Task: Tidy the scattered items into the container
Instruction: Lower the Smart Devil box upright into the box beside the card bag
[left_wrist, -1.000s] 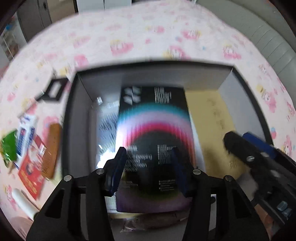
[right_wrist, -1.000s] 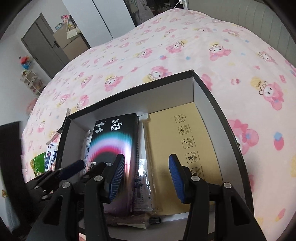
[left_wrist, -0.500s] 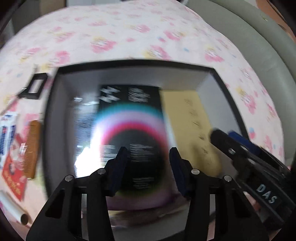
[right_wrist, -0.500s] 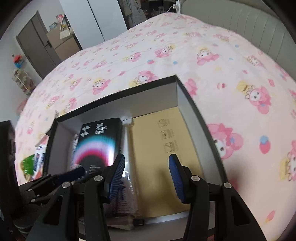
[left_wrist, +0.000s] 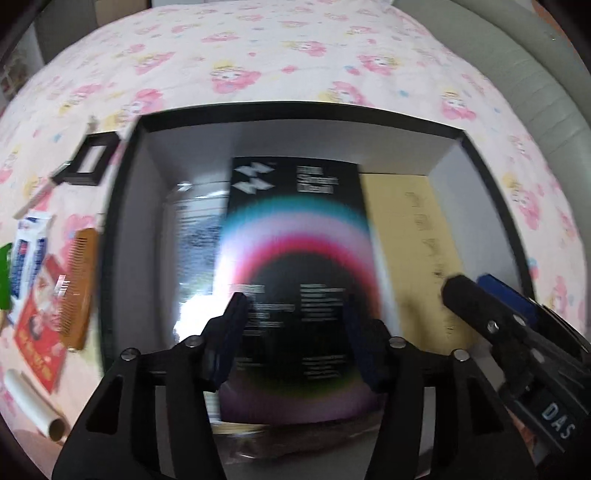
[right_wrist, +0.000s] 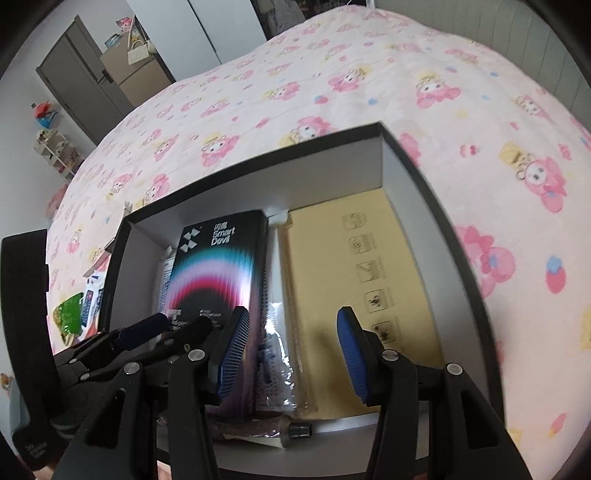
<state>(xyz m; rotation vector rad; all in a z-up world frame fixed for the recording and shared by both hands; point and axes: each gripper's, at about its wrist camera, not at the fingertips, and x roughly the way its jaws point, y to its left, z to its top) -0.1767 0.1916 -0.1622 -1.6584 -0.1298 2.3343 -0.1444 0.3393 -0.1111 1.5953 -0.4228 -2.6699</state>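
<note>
Black-walled container (left_wrist: 122, 229) sits on the bed (right_wrist: 332, 92), and all places below are relative to it. Inside it: black carton (left_wrist: 299, 280) with a rainbow arc lying flat mid-box, a clear plastic packet (right_wrist: 277, 332) just right of it, a tan kraft box (right_wrist: 351, 288) against the right wall, and another packet (left_wrist: 195, 236) left of the carton, too blurred to name.

Outside its left wall, on the bed: brown comb (left_wrist: 77, 284), red flat pack (left_wrist: 37, 332), blue-white sachet (left_wrist: 27, 254), green packet (right_wrist: 68, 314), white roll (left_wrist: 33, 410), black frame (left_wrist: 88, 158). So some items lie in, at least 6 lie out; tidying looks part done.

Left gripper (left_wrist: 291, 336) hovers over the carton, jaws apart at medium width, holding nothing. Right gripper (right_wrist: 291, 350) hovers over the box's near right part, jaws wide, holding nothing.

Handling guesses: the comb is stiff, light and thin, so pinch across its spine, not its teeth. The sachet and green packet are soft and slippery; grip an edge seam. The red pack lies flat on soft bedding, so catch a raised corner. The roll may roll; clamp mid-length.
</note>
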